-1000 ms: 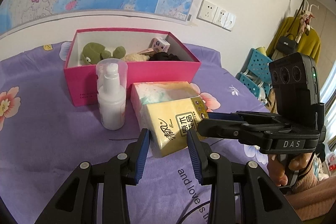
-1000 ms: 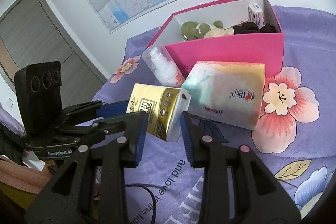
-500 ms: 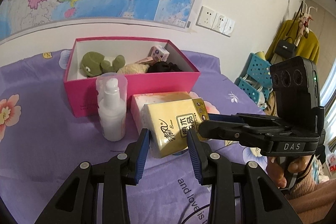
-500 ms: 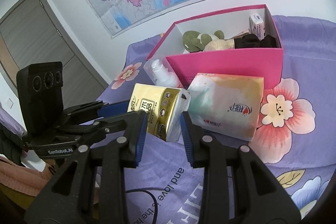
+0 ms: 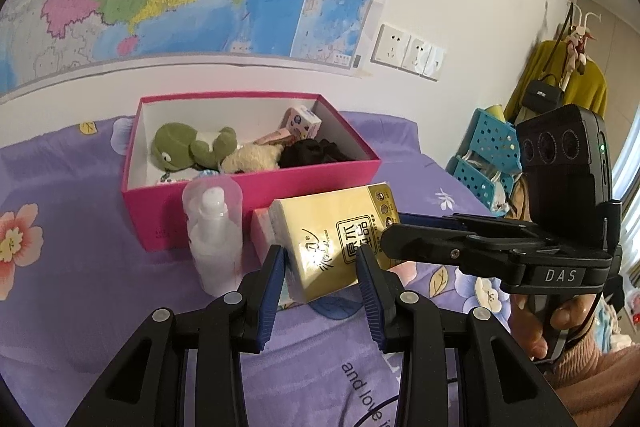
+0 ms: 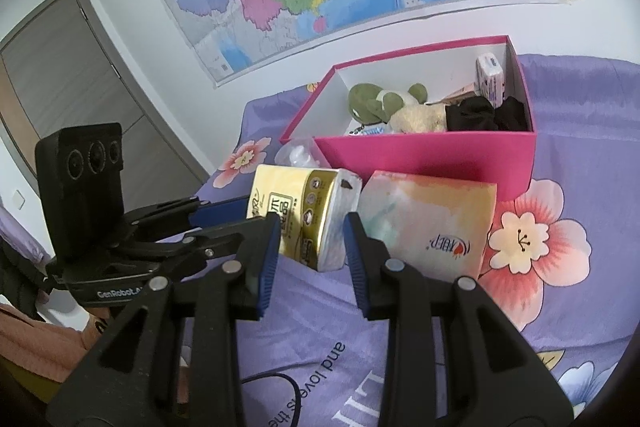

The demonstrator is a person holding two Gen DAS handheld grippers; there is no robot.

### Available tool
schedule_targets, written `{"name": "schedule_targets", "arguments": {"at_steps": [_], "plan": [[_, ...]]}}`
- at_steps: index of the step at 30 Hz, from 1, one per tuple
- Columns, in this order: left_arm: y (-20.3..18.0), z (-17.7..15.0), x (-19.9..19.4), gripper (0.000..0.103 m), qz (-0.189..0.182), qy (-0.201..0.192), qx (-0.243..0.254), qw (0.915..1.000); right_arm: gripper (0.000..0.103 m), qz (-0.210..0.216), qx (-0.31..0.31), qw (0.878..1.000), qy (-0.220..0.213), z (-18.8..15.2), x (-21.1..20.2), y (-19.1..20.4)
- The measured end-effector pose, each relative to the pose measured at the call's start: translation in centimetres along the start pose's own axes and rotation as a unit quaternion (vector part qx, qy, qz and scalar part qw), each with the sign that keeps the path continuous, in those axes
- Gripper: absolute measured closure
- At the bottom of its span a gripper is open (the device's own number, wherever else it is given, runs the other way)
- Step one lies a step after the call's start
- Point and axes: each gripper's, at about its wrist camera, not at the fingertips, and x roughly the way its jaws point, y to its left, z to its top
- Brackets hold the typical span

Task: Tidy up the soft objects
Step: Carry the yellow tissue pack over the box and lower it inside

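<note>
Tissue pack [image 5: 334, 239], yellow, was held above the purple bedspread [image 5: 60, 307] at 6 o'clock of the pink box [image 5: 256, 191] | left tool [image 5: 320, 291] clamped its near end | right tool [image 6: 308, 247] clamped the other end, pack at 12 o'clock of both.

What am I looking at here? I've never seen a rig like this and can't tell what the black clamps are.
There is no robot. A person holds a hand-held gripper in each hand, and a wide-angle camera on each looks along its two fingers. One picture comes from the left hand-held gripper, the other from the right hand-held gripper, so each also sees the other. On the purple flowered cloth are a pink box holding a green plush toy and other soft things, a white bottle and a pastel tissue pack. Both appear closed on the yellow tissue pack, one at each end.
</note>
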Motion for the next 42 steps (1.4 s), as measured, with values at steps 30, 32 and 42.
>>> {"name": "schedule_targets", "arguments": {"at_steps": [30,32,42], "plan": [[0.9,4.2,0.4,0.066,0.02,-0.029,0.025,0.9991,0.067,0.004,-0.015,0.999,-0.029,3.5,0.2,0.3],[0.9,4.5,0.5,0.066,0.021,-0.029,0.027,0.999,0.067,0.004,-0.015,0.999,-0.031,3.7,0.3,0.3],[1.7,5.8,1.1,0.066,0.022,-0.03,0.029,0.9989,0.067,0.005,-0.016,0.999,-0.034,5.0,0.7,-0.1]]}}
